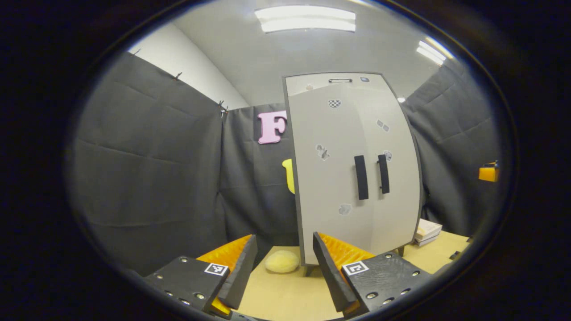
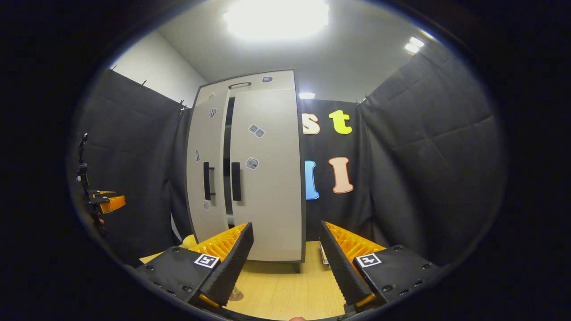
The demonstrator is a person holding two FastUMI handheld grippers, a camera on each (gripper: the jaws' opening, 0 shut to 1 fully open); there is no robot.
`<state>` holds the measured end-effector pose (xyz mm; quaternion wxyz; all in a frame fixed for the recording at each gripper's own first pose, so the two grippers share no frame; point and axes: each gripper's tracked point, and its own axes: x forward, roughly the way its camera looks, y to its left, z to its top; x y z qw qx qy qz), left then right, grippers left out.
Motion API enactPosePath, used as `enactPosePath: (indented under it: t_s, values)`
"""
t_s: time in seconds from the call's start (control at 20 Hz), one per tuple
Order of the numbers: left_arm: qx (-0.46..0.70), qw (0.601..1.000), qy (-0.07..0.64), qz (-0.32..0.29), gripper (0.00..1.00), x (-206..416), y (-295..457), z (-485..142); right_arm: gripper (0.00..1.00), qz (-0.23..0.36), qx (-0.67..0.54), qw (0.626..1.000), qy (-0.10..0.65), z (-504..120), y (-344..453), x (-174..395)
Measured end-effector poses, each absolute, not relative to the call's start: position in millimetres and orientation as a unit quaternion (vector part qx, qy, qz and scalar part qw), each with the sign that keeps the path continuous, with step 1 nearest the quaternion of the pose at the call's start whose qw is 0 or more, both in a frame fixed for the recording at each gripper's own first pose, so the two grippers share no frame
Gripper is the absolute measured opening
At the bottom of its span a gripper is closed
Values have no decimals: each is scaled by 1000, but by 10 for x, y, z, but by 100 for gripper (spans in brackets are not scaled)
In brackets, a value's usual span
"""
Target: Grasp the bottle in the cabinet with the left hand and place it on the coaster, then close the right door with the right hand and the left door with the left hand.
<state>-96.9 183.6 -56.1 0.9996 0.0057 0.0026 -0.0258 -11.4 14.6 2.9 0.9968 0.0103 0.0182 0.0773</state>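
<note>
Cabinet ahead of L gripper (apart)

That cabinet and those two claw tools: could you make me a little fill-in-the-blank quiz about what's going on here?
1. The cabinet stands on a ____ table.
2. Each door has a vertical black ____.
3. The left gripper has its fingers ____, holding nothing.
4. In the left gripper view, a yellow round object lies beside the cabinet's ____.

Missing words: wooden; handle; open; foot
</note>
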Motion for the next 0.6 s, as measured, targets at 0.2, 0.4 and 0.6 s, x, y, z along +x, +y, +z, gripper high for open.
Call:
enactPosePath:
  t_s: [0.2, 0.4, 0.6]
  values:
    - [8, 1000, 0, -19, 77, -1118, 1942, -567, 95, 79, 3, 997, 15, 51, 168, -170]
    - [7, 1000, 4, -10, 78, -1243, 1993, -600, 95, 78, 0, 997, 14, 91, 156, -189]
    - [14, 1000, -1, -1, 78, -1285, 2071, -574, 95, 68, -8, 998, 14, 106, 134, -233]
